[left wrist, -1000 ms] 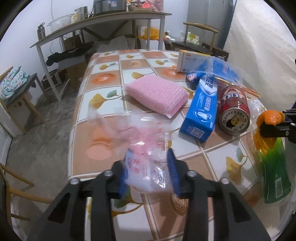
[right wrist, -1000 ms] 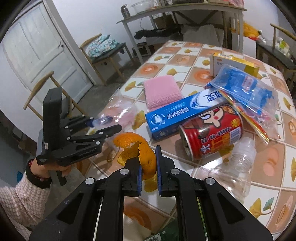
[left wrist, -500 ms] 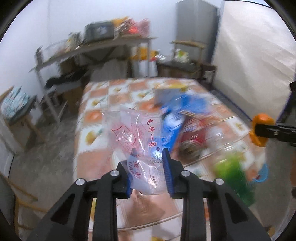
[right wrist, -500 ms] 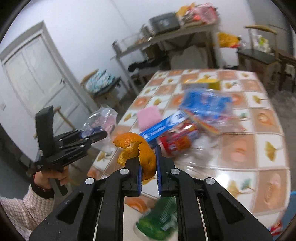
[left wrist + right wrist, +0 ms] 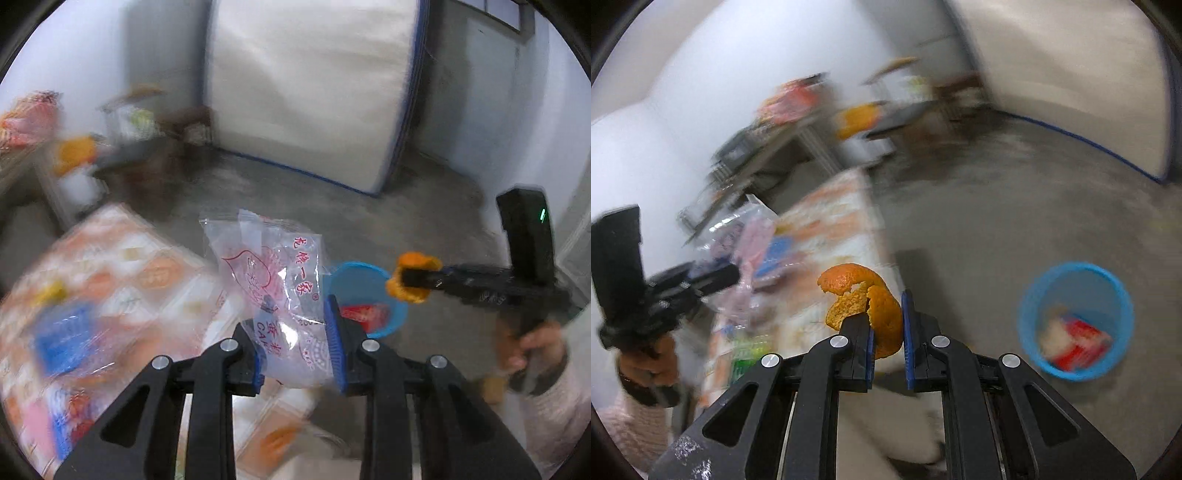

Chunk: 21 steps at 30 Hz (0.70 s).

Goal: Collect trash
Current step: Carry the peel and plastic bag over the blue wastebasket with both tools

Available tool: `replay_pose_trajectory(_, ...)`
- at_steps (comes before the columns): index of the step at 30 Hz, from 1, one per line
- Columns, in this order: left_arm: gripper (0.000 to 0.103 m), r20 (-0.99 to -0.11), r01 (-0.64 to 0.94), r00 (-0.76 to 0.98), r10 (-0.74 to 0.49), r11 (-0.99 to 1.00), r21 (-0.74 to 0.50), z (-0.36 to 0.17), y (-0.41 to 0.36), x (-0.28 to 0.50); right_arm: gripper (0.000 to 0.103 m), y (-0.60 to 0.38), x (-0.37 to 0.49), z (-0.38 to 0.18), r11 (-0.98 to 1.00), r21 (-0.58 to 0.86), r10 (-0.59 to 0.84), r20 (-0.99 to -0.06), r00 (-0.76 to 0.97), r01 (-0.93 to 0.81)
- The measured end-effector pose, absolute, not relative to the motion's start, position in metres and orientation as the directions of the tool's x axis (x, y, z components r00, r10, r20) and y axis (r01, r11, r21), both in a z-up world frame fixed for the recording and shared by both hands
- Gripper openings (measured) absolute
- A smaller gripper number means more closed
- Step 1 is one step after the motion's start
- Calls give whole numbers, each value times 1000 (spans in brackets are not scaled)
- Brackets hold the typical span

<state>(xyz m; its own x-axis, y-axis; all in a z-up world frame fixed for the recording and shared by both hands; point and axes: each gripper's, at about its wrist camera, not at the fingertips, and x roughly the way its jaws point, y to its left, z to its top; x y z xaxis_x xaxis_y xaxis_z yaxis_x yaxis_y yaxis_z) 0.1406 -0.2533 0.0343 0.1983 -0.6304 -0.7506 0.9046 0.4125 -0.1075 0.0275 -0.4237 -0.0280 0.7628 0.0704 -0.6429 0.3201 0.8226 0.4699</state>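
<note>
1. The left wrist view shows the left gripper [image 5: 297, 343] with its fingers [image 5: 334, 343] clamped on a crumpled clear plastic bag [image 5: 280, 288], which stands up in front of the blue bin [image 5: 397, 314] and hides the bin's near-left side.
2. Only this view gives the bag's print: red Chinese characters, too creased to read in full, and the Latin letters "CA" low on the bag (the rest folds away).
3. Here the right gripper [image 5: 415, 277] reaches in from the right, held by a hand [image 5: 524, 343], with the orange peel [image 5: 413, 282] at its tip just beside the bin's upper right rim.
4. The right wrist view shows what the first cannot: the bin [image 5: 1076, 321] whole, standing on the concrete floor [image 5: 997, 221], with a red-and-white package [image 5: 1078, 343] lying inside; its print is blurred.
5. In that view the right gripper [image 5: 888, 332] has its fingers [image 5: 908, 332] pressed together on the curled peel [image 5: 866, 302], left of the bin.
6. The patterned table [image 5: 831, 221] lies farther left of the bin, its clutter smeared.
</note>
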Motion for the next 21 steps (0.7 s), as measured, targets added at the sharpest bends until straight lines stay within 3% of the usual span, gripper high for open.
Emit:
replay_pose_trajectory(6, 28, -877, 915, -36, -479, 338, -222, -46, -412, 138, 11, -512, -17, -123, 613, 510, -19, -754, 657, 603)
replay_pose_trajectory(11, 29, -948, 895, -131, -291, 378, -239, -142, -494, 131, 11, -551, -22, -187, 488, 522, 12, -805, 593, 699)
replay_pose_trajectory(15, 30, -960, 852, -164, -229, 458, -255, -192, -527, 149, 12, -584, -11, -226, 407, 529, 44, -825, 563, 744)
replay_pose_trajectory(18, 42, -962, 820, -175, -209, 510, -260, -215, -538, 159, 16, -600, -2, -242, 387, 521, 58, -837, 543, 761)
replay_pose_trajectory(20, 57, -966, 811, -147, -214, 533, -242, -221, -543, 165, 20, -608, 9, -247, 381, 509, 58, -847, 529, 772)
replay_pose_trajectory(21, 60, -965, 808, -136, -224, 538, -239, -219, -546, 171, 28, -610, 13, -249, 378, 499, 52, -852, 521, 780)
